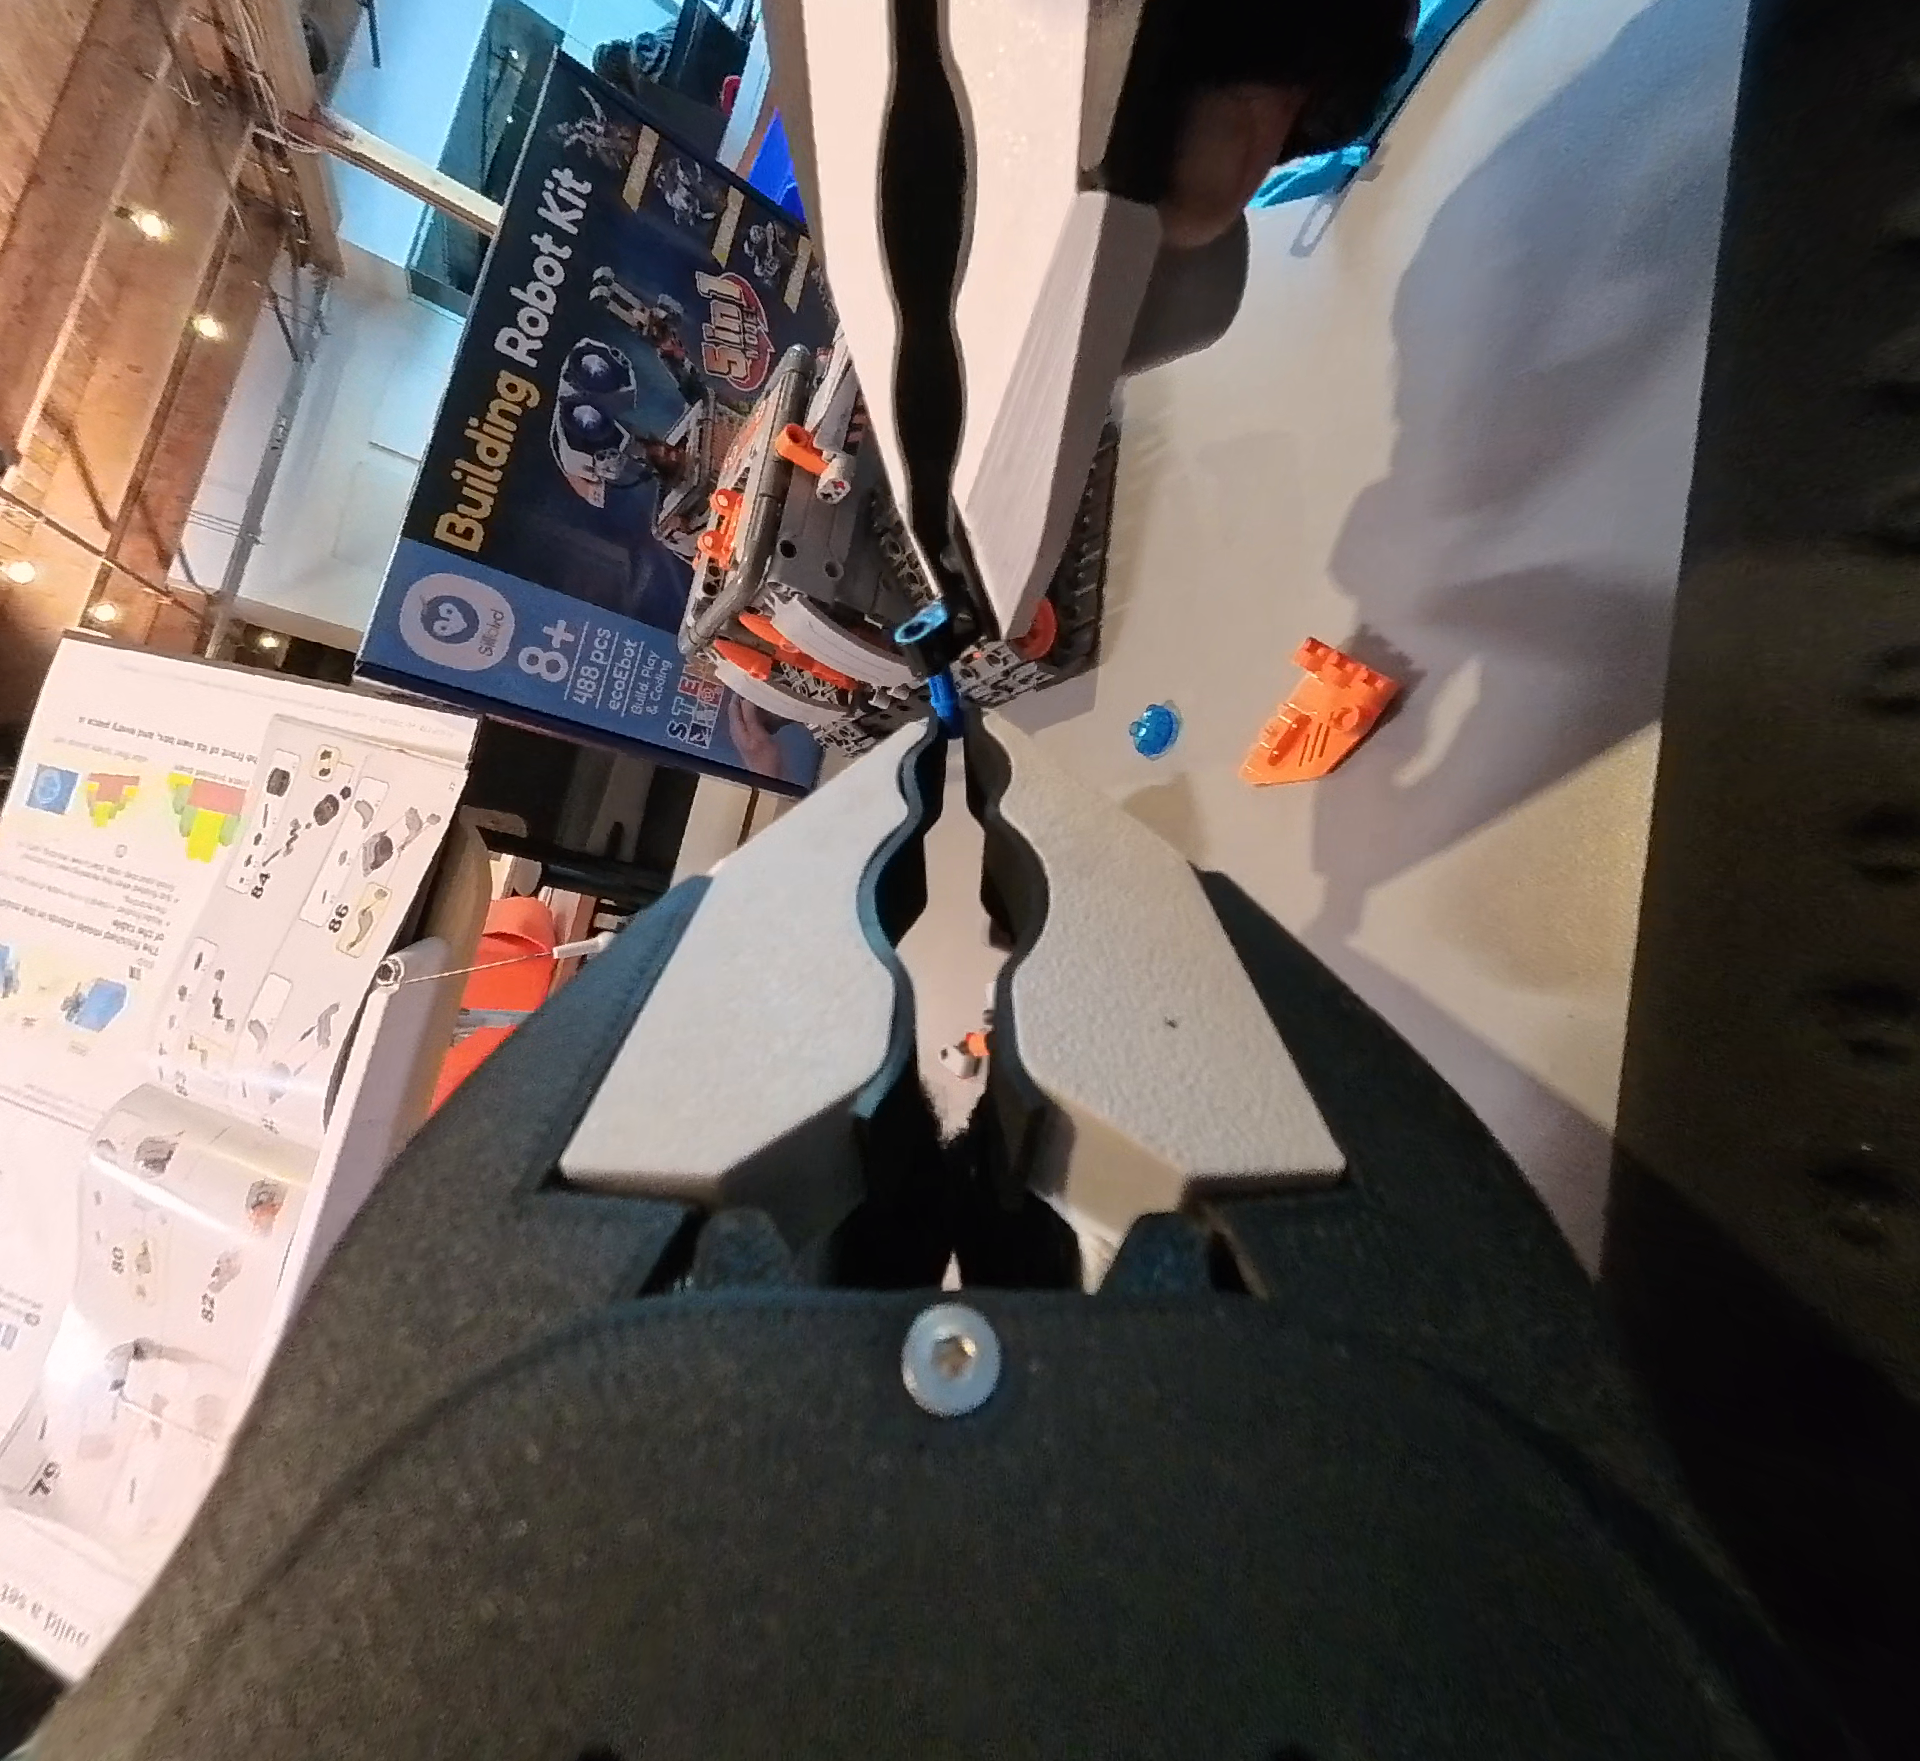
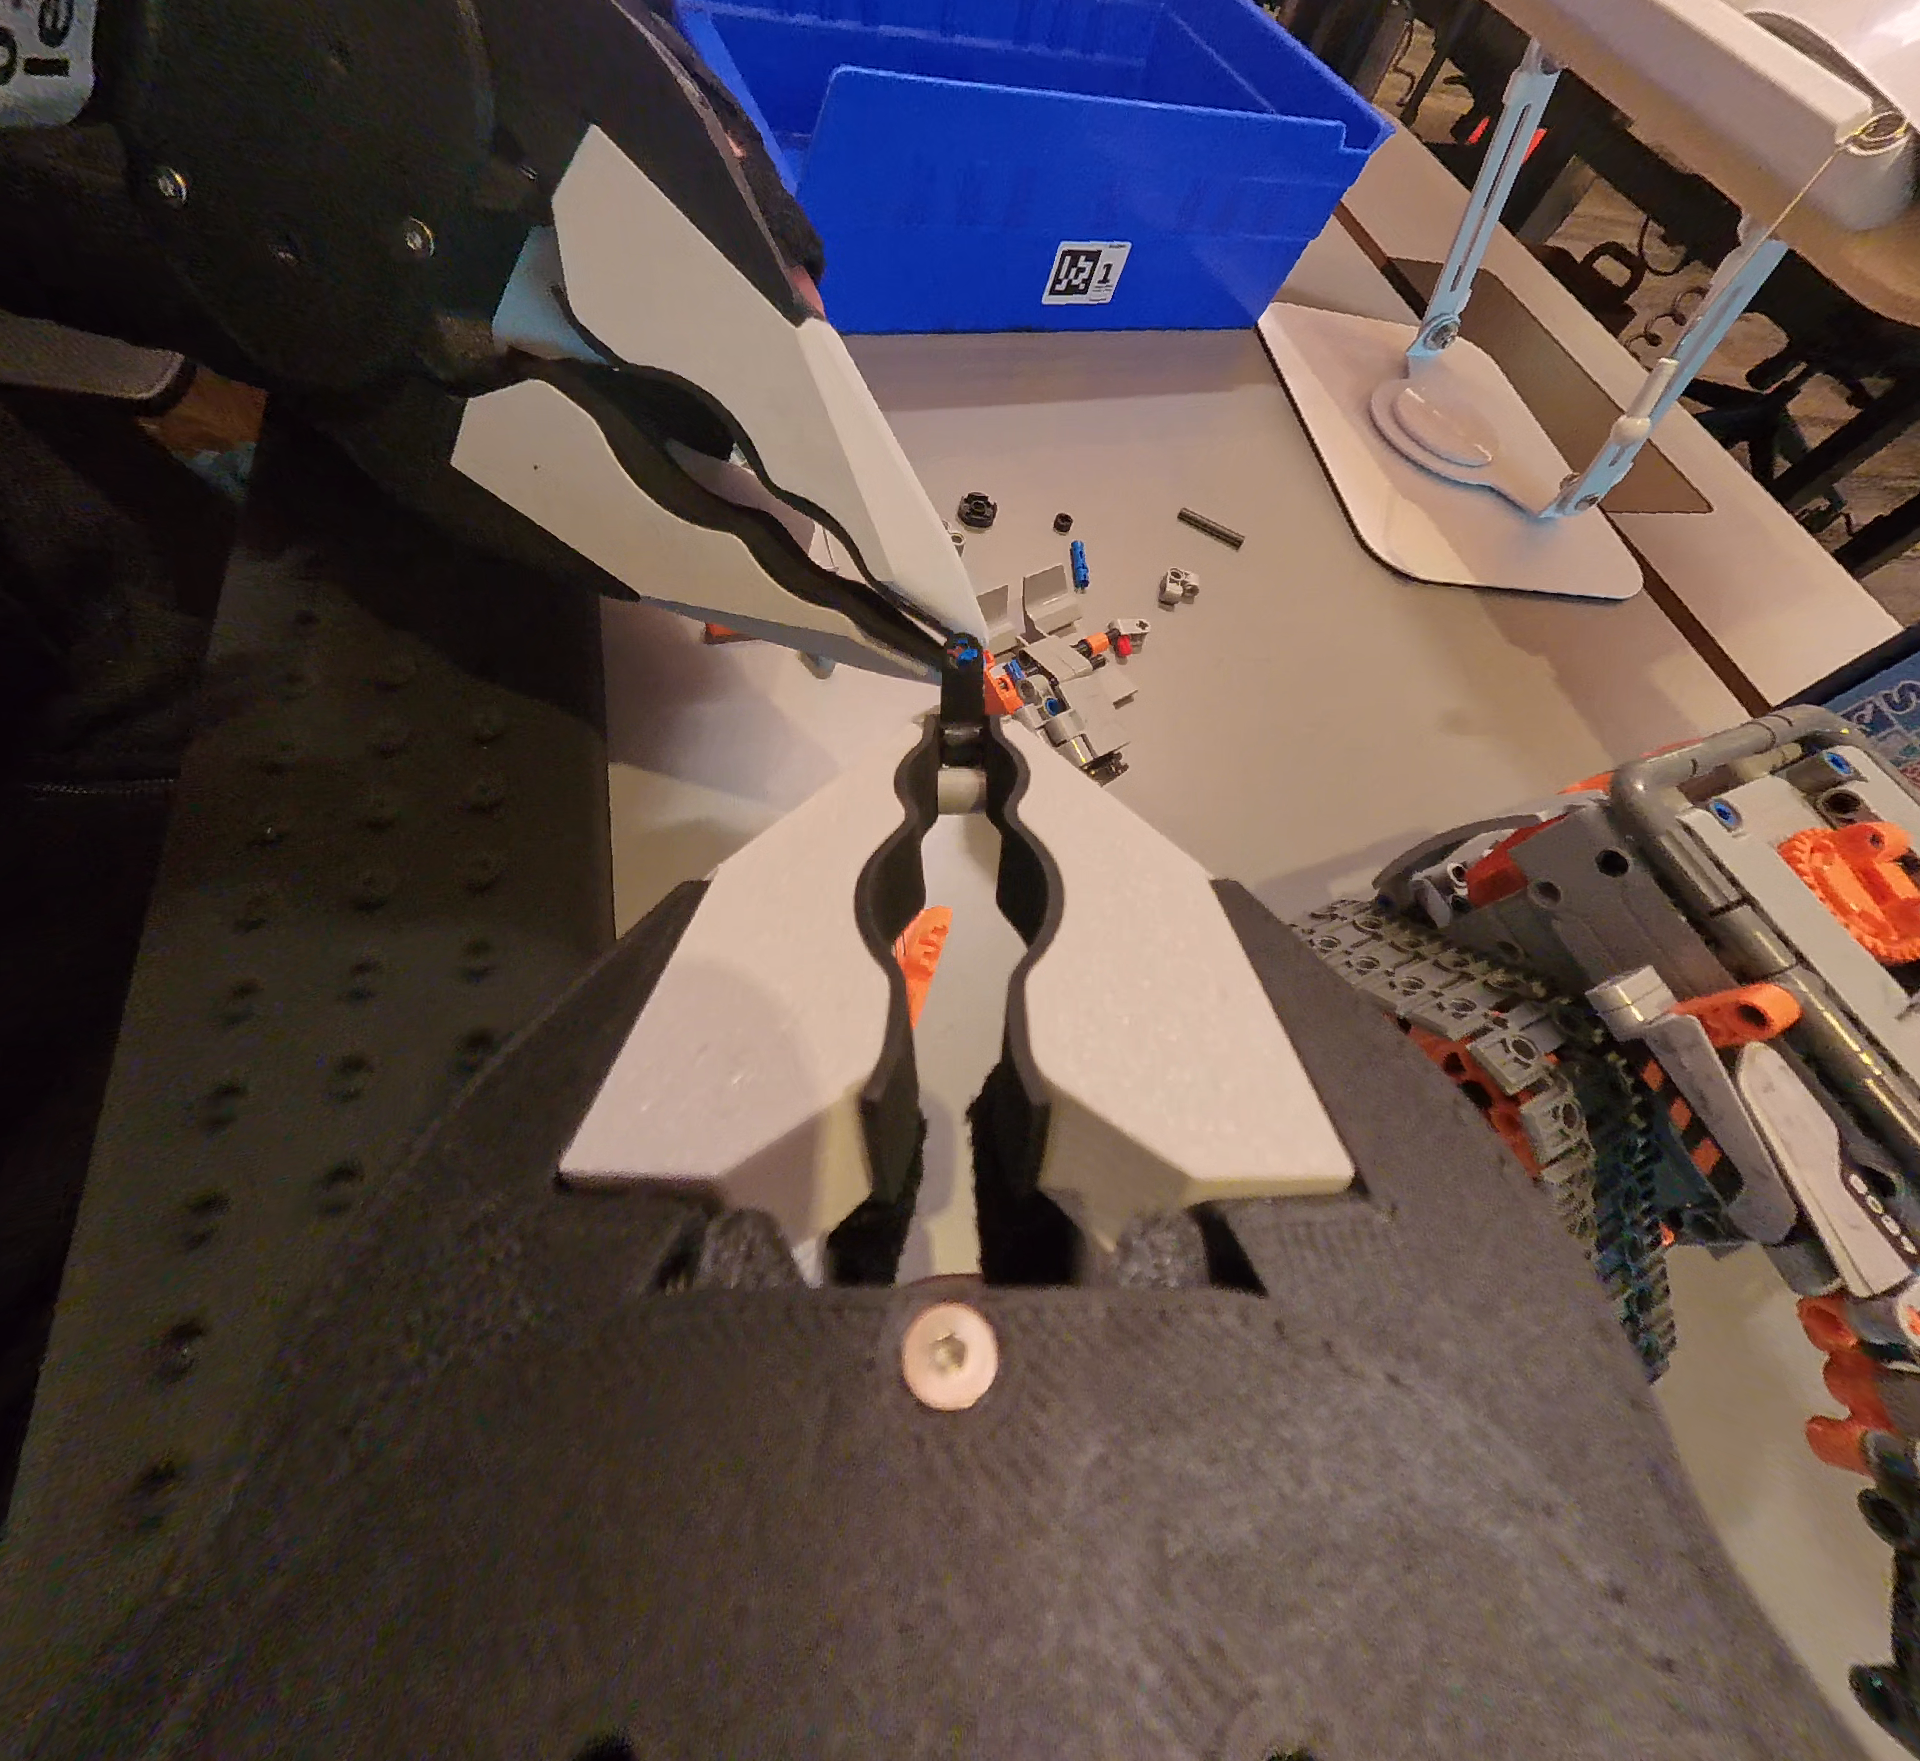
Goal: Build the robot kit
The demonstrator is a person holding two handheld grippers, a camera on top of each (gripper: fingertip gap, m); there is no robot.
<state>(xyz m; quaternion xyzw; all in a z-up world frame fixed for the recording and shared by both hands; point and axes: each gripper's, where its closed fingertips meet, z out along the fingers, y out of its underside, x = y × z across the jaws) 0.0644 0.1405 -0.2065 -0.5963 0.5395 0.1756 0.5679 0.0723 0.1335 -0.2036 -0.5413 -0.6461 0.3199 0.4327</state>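
small blue plastic pin [image 1: 942, 691] pinched at the closed tips of left gripper [image 1: 945, 724]; short black plastic connector [image 2: 961, 685] clamped in right gripper [image 2: 961, 724]; pin touching connector tip to tip | grey-and-orange tracked brick robot [image 2: 1662, 1015] just beside; loose orange wedge piece [image 1: 1317, 714] on grey table [image 1: 1455, 464]

Tracked model [image 2: 1662, 1036] cut off rightward.

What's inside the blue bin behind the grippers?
The blue bin shows only its upright dividers and bare blue inner walls. Its floor is hidden by the tall front wall and the left gripper, so any contents cannot be seen.
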